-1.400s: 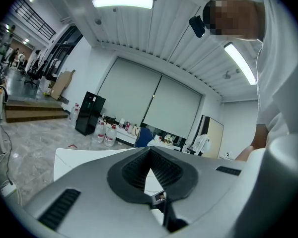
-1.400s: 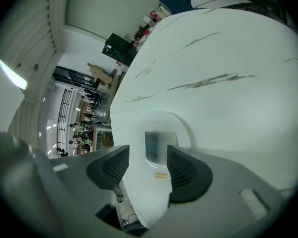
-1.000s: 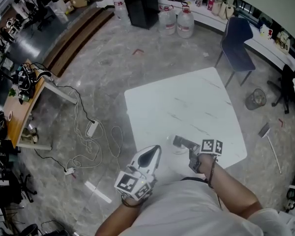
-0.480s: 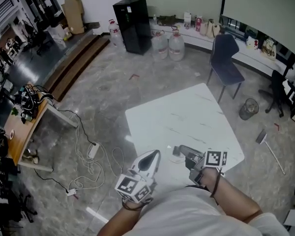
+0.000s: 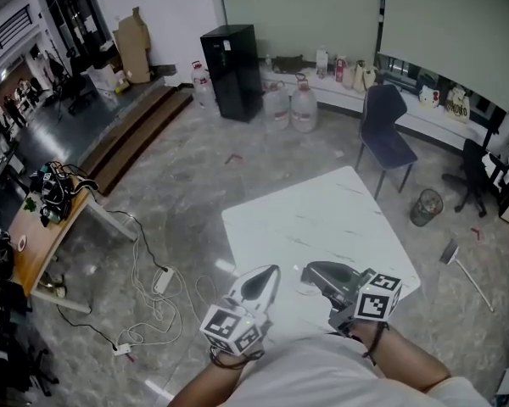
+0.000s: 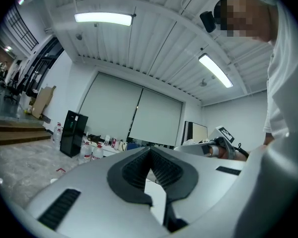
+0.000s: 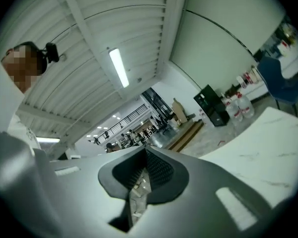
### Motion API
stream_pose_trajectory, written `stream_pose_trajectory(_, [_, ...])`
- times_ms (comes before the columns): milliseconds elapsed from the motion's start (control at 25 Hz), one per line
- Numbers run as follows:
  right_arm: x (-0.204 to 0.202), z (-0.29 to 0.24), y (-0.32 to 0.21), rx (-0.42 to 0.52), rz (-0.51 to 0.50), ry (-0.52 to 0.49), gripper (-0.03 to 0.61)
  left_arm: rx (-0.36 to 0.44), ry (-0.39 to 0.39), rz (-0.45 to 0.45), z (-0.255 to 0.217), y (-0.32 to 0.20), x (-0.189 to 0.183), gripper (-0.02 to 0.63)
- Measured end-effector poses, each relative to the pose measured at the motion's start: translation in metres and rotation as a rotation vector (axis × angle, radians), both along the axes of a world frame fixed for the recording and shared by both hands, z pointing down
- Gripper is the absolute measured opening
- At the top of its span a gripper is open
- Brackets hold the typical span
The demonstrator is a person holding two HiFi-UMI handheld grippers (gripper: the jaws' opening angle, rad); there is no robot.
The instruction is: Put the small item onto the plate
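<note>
Head view: placement judged done.
Left gripper (image 5: 270,272) and right gripper (image 5: 310,270) are held over the white table (image 5: 322,214), jaws together, empty.

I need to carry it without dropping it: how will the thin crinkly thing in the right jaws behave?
The crinkly thing looks thin and creased, so it is probably floppy and very light. The right gripper has its jaws shut flat on it, so it likely squashes rather than breaks.

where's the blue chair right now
In the head view, the chair stands on the right, just past the far corner of the table, with a bin to its right.
</note>
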State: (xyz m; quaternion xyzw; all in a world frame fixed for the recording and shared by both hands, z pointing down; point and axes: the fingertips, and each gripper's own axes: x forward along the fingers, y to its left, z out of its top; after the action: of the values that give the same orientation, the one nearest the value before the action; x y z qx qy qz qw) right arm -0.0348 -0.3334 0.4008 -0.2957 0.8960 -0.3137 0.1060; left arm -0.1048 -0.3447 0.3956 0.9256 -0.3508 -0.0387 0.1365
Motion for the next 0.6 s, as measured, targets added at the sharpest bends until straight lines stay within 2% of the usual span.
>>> stream_pose_trajectory(160, [-0.011,-0.037,0.014,0.228,0.029,0.178,0.002,0.026,-0.011,0.010,-0.014,0.002,0.000,0.005])
stream_pose_trajectory(280, [-0.017,-0.054,0.019,0.336,0.055,0.266,0.002,0.039,-0.014,0.012,-0.022,0.002,-0.002,0.005])
stream_pose_trajectory(400, [-0.021,-0.062,0.022,0.387,0.068,0.308,0.002,0.055,-0.015,0.015,-0.032,0.005,-0.001,0.005])
stream_pose_trajectory(600, [-0.026,-0.062,0.030,0.405,0.067,0.332,0.002,0.077,-0.016,0.025,-0.038,0.009,0.000,0.005])
